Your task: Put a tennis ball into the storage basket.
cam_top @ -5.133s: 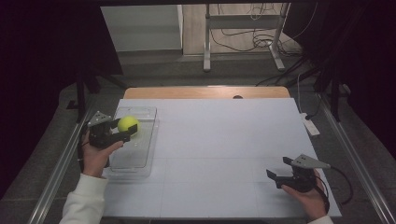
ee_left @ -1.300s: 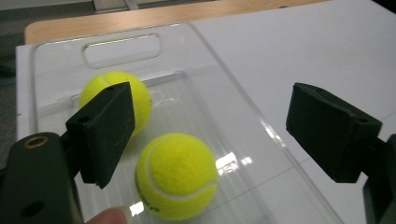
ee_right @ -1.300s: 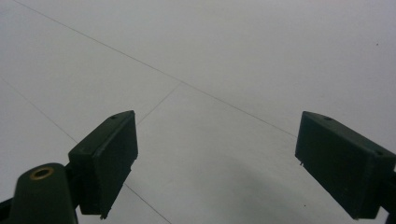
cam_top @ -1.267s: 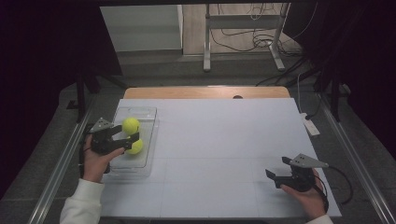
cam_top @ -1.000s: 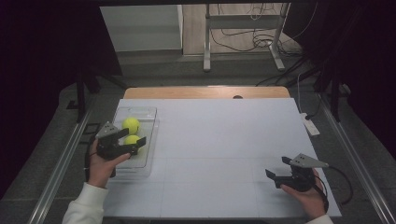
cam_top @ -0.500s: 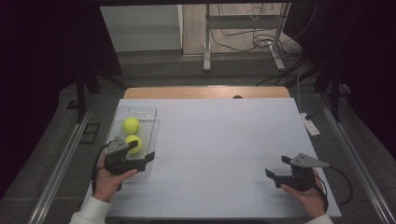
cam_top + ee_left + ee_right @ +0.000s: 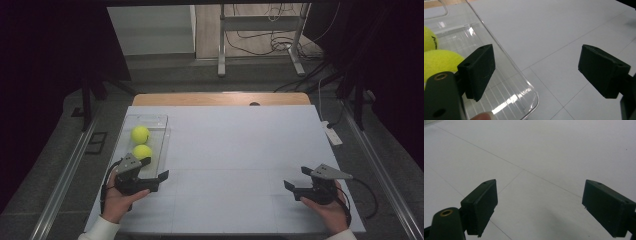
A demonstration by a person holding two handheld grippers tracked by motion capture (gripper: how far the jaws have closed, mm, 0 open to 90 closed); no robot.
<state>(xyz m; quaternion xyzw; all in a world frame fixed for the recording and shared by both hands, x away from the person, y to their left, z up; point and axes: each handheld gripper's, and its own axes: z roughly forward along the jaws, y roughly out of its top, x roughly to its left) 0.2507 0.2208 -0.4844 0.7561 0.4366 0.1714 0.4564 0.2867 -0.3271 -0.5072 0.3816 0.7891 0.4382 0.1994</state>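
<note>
- The left gripper (image 7: 152, 170) sits at the near end of the clear tray (image 7: 161, 131), on the left side of the white table (image 7: 240, 150).
- Its jaws stand wide apart and have just been opening; nothing is between them.
- In the left gripper view, its two black pads (image 7: 477, 71) frame the tray's rounded near corner (image 7: 531, 100) and bare table.
- Two yellow balls lie in the tray, one behind the other.
- The near ball (image 7: 142, 152) lies just beyond the left gripper, apart from its jaws; in the left gripper view it shows at the left edge, behind the left pad (image 7: 441, 60).
- The far ball (image 7: 140, 134) lies just beyond the near one, toward the tray's far end; whether the two touch I cannot tell.
- The left hand (image 7: 120, 200) grips the gripper's body from the near side; a fingertip (image 7: 482, 116) shows at the bottom of the left gripper view.
- The right gripper (image 7: 296, 179) is held in the right hand (image 7: 330, 210) at the near right of the table, well apart from the tray.
- Its jaws are also wide apart and empty, over bare table (image 7: 544, 170).
</note>
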